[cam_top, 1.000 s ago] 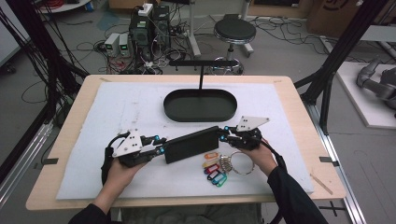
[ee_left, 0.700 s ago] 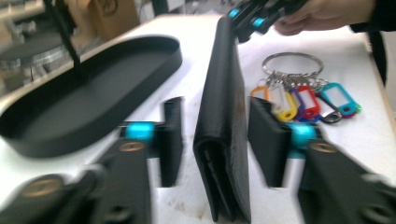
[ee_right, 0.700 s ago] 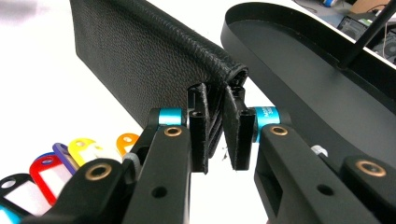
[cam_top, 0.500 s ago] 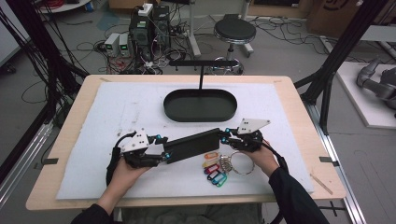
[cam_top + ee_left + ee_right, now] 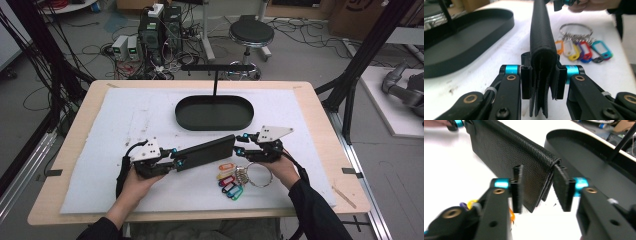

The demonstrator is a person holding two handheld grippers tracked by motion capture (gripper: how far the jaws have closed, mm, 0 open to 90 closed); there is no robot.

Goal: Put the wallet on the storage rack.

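Left claw (image 5: 541,75) clenched on black wallet (image 5: 205,152); right claw (image 5: 541,191) now released at its other end, so handover looks finished, near tabletop's front edge.

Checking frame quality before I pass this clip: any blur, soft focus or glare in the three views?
High view: evenly lit, soft all over, no glare. Left gripper view: wallet edge and jaws sharp, key tags and tray softer behind. Right gripper view: smeared throughout, jaws and wallet blurred, white mat nearly blown out.
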